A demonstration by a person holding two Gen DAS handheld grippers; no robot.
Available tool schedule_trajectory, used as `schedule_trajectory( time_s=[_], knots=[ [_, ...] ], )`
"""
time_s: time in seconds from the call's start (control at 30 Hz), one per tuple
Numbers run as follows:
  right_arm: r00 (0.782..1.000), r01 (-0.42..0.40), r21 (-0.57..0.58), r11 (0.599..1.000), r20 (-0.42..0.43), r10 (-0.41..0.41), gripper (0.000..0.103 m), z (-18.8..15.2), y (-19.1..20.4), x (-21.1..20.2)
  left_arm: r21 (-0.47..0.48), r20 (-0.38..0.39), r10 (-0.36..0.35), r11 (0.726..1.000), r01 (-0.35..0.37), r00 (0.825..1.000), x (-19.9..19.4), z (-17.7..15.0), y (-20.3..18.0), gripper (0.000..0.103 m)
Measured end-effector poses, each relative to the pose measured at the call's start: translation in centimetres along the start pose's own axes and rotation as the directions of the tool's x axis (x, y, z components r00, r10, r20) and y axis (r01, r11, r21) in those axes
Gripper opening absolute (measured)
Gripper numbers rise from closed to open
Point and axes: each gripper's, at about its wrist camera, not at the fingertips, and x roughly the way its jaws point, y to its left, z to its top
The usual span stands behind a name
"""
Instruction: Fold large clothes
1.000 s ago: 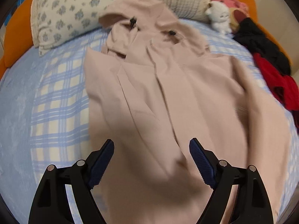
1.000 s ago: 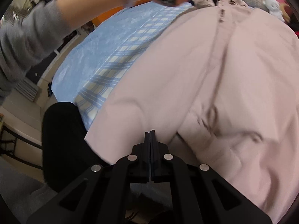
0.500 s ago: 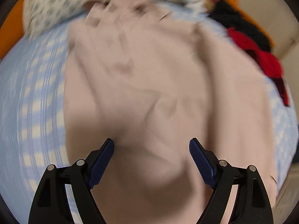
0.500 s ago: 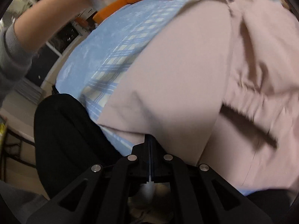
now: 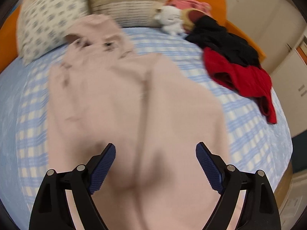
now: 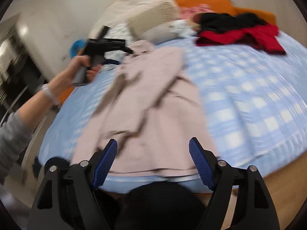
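Pink coat (image 5: 134,99) (blurred, hem cut off) lies under both spread tools (image 5: 155,157) (image 6: 153,153), the right just opened, empty.

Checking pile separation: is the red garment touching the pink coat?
Apart. In the left wrist view a strip of checked bedsheet shows between the red garment and the pink coat; the right wrist view shows the same gap.

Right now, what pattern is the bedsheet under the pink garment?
The bedsheet is a light blue and white check, clearest in the left wrist view.
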Motion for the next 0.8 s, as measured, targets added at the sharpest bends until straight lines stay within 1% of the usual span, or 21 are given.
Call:
schedule_trajectory(
  time_s=[0.07, 0.13, 0.27, 0.33, 0.37, 0.43, 0.47, 0.5, 0.53, 0.6, 0.63, 0.7, 0.73, 0.77, 0.8],
  knots=[
    [1.000, 0.013, 0.050, 0.999, 0.004, -0.014, 0.075, 0.0, -2.7, 0.2, 0.030, -0.013, -0.006, 1.000, 0.006, 1.000, 1.3, 0.9, -3.1, 0.090],
    [1.000, 0.000, 0.096, 0.995, -0.003, 0.000, 0.073, -0.1, -4.9, 1.1, 0.049, -0.036, -0.015, 0.999, 0.017, 0.999, 3.1, 1.8, -6.1, 0.091],
    [1.000, -0.011, 0.160, 0.987, -0.019, 0.014, 0.071, -0.5, -7.5, 3.0, 0.100, -0.083, 0.009, 0.995, 0.000, 0.996, 7.9, 3.9, -11.7, 0.091],
    [1.000, -0.005, 0.174, 0.985, -0.027, 0.010, 0.071, -0.4, -8.2, 3.9, 0.140, -0.097, 0.043, 0.990, -0.029, 0.994, 10.3, 4.6, -14.0, 0.091],
    [0.999, -0.009, 0.183, 0.983, -0.033, 0.015, 0.071, -0.4, -8.5, 4.3, 0.167, -0.099, 0.078, 0.984, -0.060, 0.992, 11.4, 5.0, -15.0, 0.091],
    [0.999, -0.012, 0.198, 0.980, -0.046, 0.022, 0.071, -0.5, -9.0, 5.0, 0.227, -0.089, 0.170, 0.963, -0.146, 0.981, 13.2, 5.4, -16.4, 0.091],
    [0.998, -0.016, 0.199, 0.980, -0.052, 0.026, 0.071, -0.6, -9.2, 5.2, 0.250, -0.084, 0.211, 0.951, -0.184, 0.974, 14.1, 5.6, -16.9, 0.091],
    [0.998, -0.018, 0.198, 0.980, -0.054, 0.029, 0.071, -0.6, -9.2, 5.4, 0.274, -0.083, 0.268, 0.932, -0.237, 0.960, 15.2, 5.8, -17.3, 0.091],
    [0.998, -0.019, 0.195, 0.981, -0.056, 0.031, 0.071, -0.5, -9.2, 5.7, 0.284, -0.083, 0.310, 0.918, -0.276, 0.947, 15.7, 6.0, -17.4, 0.091],
    [0.998, -0.015, 0.175, 0.985, -0.063, 0.026, 0.071, -0.6, -9.1, 5.7, 0.299, -0.087, 0.398, 0.885, -0.357, 0.913, 16.9, 6.2, -17.0, 0.091],
    [0.998, -0.011, 0.166, 0.986, -0.067, 0.023, 0.070, -0.7, -9.0, 5.7, 0.305, -0.092, 0.426, 0.872, -0.382, 0.900, 17.2, 6.2, -16.8, 0.091],
    [0.997, 0.008, 0.139, 0.990, -0.082, 0.003, 0.060, -0.7, -8.6, 5.4, 0.325, -0.102, 0.476, 0.846, -0.423, 0.873, 17.7, 6.1, -16.0, 0.091],
    [0.996, 0.015, 0.128, 0.992, -0.090, -0.003, 0.056, -0.8, -8.5, 5.4, 0.347, -0.100, 0.515, 0.820, -0.455, 0.852, 18.0, 6.0, -15.6, 0.091],
    [0.995, 0.021, 0.122, 0.992, -0.104, -0.008, 0.046, -0.8, -8.4, 5.5, 0.363, -0.096, 0.536, 0.803, -0.472, 0.839, 18.0, 5.9, -15.1, 0.091],
    [0.993, 0.019, 0.119, 0.993, -0.114, -0.005, 0.035, -0.9, -8.3, 5.6, 0.365, -0.096, 0.541, 0.800, -0.476, 0.836, 17.9, 5.9, -14.7, 0.091]
  ],
)
